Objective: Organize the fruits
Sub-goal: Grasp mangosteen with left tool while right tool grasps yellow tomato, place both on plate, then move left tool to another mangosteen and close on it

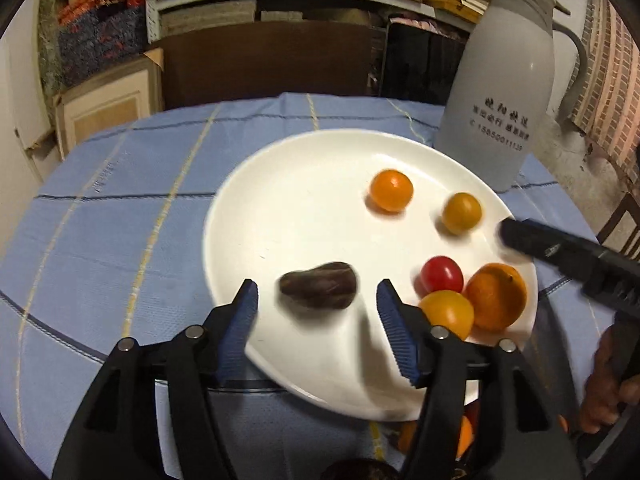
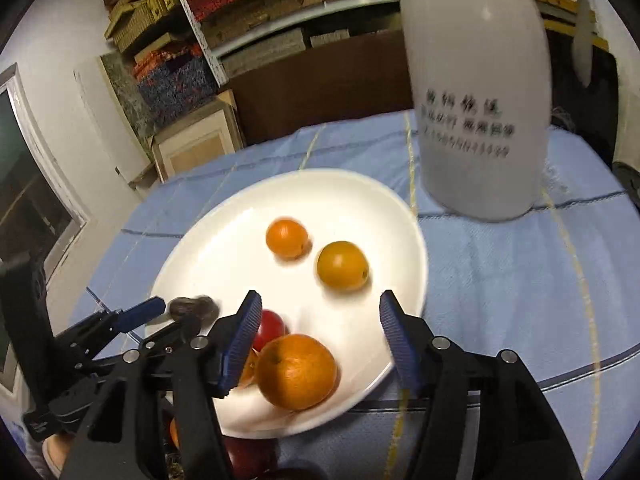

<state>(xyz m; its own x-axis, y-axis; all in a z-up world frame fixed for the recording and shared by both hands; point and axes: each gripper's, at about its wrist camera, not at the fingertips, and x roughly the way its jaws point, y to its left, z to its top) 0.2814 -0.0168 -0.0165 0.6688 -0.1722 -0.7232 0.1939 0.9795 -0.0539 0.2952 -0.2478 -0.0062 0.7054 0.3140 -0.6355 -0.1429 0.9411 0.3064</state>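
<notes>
Both tongs are hovering open over the white plate.

Left tongs are straddling a dark brown fruit without touching it; right tongs are gaping above the big orange. Smaller orange, yellow and red fruits are sitting around the plate, beside a grey flask.
</notes>
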